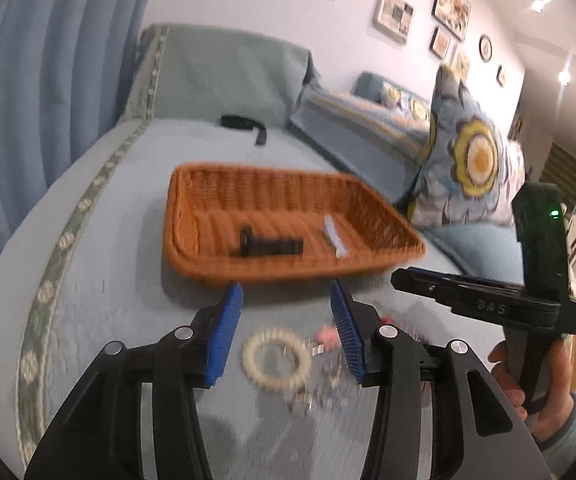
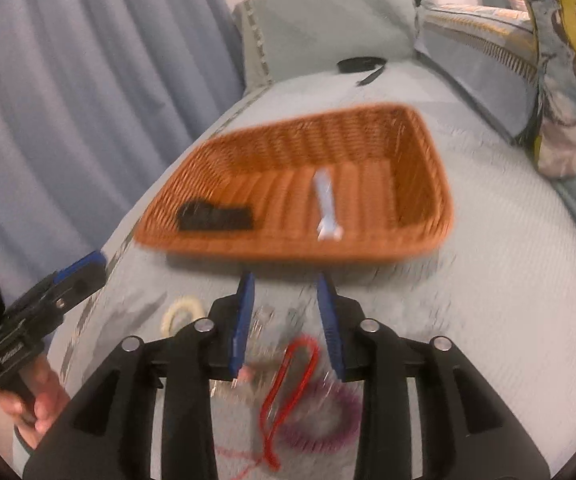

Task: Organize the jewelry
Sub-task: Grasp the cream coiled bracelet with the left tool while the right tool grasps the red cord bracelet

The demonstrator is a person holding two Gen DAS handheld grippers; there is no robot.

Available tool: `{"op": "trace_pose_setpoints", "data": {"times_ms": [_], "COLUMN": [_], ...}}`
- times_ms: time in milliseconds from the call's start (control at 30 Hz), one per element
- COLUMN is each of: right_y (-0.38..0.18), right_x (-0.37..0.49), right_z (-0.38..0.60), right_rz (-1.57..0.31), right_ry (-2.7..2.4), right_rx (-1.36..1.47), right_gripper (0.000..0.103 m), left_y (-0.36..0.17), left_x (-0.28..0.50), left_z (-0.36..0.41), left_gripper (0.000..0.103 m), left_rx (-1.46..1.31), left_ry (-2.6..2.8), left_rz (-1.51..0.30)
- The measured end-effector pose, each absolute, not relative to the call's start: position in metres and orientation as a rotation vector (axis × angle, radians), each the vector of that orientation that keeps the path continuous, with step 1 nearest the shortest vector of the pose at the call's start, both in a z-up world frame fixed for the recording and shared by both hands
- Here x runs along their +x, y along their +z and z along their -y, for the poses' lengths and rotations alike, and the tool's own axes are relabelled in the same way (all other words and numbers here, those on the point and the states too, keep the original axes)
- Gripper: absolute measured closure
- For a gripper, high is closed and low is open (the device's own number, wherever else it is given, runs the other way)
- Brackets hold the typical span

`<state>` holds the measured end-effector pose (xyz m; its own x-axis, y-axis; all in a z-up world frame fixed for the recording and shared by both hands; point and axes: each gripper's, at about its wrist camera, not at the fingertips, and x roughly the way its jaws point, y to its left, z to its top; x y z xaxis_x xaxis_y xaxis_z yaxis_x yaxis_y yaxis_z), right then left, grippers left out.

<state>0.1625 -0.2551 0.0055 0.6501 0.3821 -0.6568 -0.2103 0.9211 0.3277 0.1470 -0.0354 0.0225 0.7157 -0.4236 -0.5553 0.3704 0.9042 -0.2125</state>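
Note:
An orange wicker basket [image 1: 192, 216] [image 2: 428, 160] sits on the grey-blue bed cover. It holds a black clip [image 1: 270, 245] [image 2: 214, 216] and a pale blue clip [image 1: 334, 236] [image 2: 326, 204]. My left gripper [image 1: 286, 292] is open and empty above a cream beaded bracelet [image 1: 276, 360] [image 2: 180, 312] and a small pile of silvery pieces [image 1: 328, 384]. My right gripper [image 2: 286, 284] is open and empty over a red cord loop [image 2: 288, 392] and a purple coil band [image 2: 328, 420]. The right gripper's body shows in the left wrist view [image 1: 488, 300].
A black strap [image 1: 244, 124] [image 2: 362, 66] lies at the far end of the bed. A floral cushion [image 1: 472, 160] stands to the right. A blue curtain [image 1: 48, 80] hangs on the left. A small pink item [image 1: 326, 336] lies by the bracelet.

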Motion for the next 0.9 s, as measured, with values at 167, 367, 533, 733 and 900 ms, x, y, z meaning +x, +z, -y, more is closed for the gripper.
{"op": "trace_pose_setpoints", "data": {"times_ms": [167,367,533,733,900], "right_y": [-0.006,-0.007,-0.021,-0.022,-0.02], "right_x": [0.148,0.13,0.115,0.107,0.102], "right_z": [0.248,0.264,0.272,0.268,0.252], "right_rz": [-0.806,-0.772,-0.785,-0.792,-0.792], "right_ry": [0.372,0.348,0.284,0.285,0.316], "right_rx": [0.199,0.222,0.194,0.156,0.118], "right_gripper": [0.073,0.073,0.073,0.073,0.073], "left_y": [0.004,-0.013,-0.026,-0.034,-0.037], "left_x": [0.144,0.148,0.157,0.17,0.18], "left_z": [0.029,0.024,0.024,0.023,0.029], "left_gripper": [0.059,0.059,0.059,0.059,0.061], "left_rx": [-0.095,-0.113,-0.104,-0.113,-0.082], "left_ry": [-0.411,-0.374,-0.33,-0.304,-0.275], "left_rz": [-0.698,-0.736,-0.788,-0.847,-0.874]}}
